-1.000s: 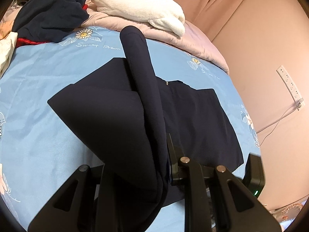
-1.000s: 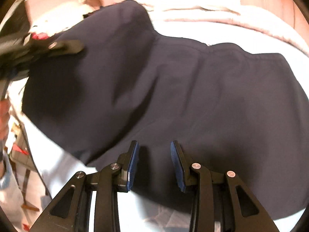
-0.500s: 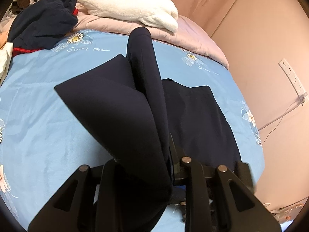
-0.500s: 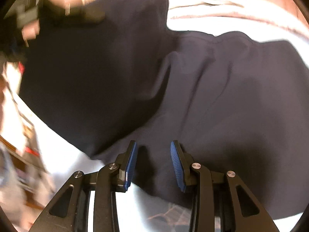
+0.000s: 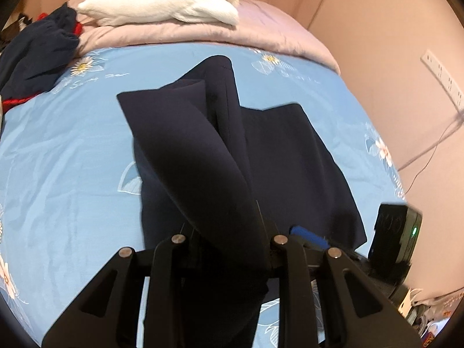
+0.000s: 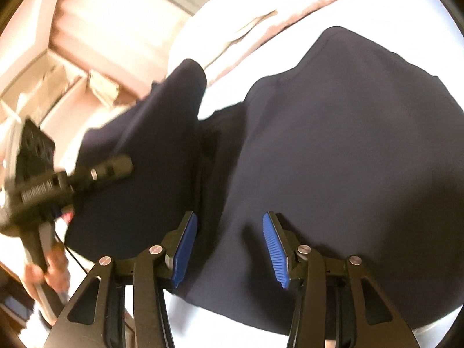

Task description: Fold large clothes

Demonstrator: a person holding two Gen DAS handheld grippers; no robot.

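Left wrist view looking steeply down along its fingers (image 5: 162, 249) at the bed (image 5: 72, 159), close over the navy garment (image 5: 284, 156), right wrist view tilted, nearer the same navy garment (image 6: 333, 145), other gripper at its left edge, garment and bed shared

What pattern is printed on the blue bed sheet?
White daisies with leaf outlines on the light blue bed sheet; clearest in the left wrist view.

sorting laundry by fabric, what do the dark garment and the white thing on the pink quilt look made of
Dark garment: smooth, matte woven cloth, maybe a suiting blend; it holds crisp folds and shows no sheen.
White thing: fluffy, plush pile, probably fleece or terry; its surface looks soft and fuzzy.
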